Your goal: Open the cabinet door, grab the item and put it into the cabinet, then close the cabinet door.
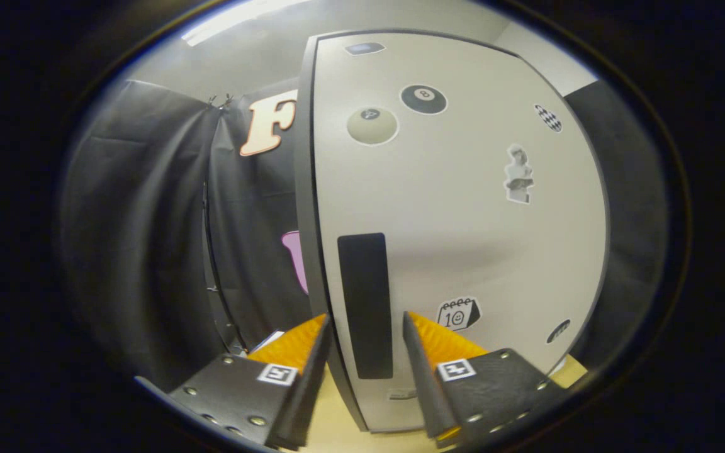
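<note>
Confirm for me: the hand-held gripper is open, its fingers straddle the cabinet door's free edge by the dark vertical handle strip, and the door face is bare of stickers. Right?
Not quite. The gripper view shows the cabinet door carrying several stickers, among them an eight-ball sticker and a calendar sticker. The rest holds: the hand-held gripper is open, straddling the door's edge by the handle strip.

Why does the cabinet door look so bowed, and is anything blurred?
Gripper view: fisheye distortion bows the cabinet door and its dark handle strip; stickers stay sharp; soft shadow crosses the door's middle; ceiling light glares; gripper open, fingers straddling the door's edge.
</note>
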Motion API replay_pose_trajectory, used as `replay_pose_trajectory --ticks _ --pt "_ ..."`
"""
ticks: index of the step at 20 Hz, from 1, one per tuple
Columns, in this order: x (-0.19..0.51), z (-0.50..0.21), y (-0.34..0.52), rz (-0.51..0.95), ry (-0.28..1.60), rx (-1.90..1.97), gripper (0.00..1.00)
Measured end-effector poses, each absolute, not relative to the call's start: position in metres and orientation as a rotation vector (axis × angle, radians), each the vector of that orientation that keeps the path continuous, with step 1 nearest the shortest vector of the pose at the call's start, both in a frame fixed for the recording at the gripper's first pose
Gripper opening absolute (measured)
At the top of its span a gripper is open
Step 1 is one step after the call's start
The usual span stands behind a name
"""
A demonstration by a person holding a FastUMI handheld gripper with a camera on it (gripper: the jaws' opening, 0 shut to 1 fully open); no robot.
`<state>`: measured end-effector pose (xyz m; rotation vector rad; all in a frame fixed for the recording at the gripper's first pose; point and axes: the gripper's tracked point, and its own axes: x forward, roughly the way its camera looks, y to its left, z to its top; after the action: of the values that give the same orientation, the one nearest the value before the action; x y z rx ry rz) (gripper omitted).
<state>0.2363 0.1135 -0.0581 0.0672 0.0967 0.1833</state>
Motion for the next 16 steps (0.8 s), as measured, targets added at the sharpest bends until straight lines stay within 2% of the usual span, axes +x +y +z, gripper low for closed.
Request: replay_pose_trajectory --ticks 1,3,6,7,9,16 --pt "0.2367 -0.0596 0.1146 0.183 0.102 0.070 0.62" --pt "0.2402 -0.0573 0.1132 0.172 0.095 0.067 0.63" --pt "0.2391 -0.0505 0.1076 0.147 0.066 0.081 0.48" --pt "0.2388 -0.0515 0.1075 0.152 0.077 0.091 0.48" --pt "0.2351 -0.0521 0.1091 0.148 0.089 0.110 0.32" --pt "0.2380 -0.0537 0.1099 0.143 0.117 0.093 0.32"
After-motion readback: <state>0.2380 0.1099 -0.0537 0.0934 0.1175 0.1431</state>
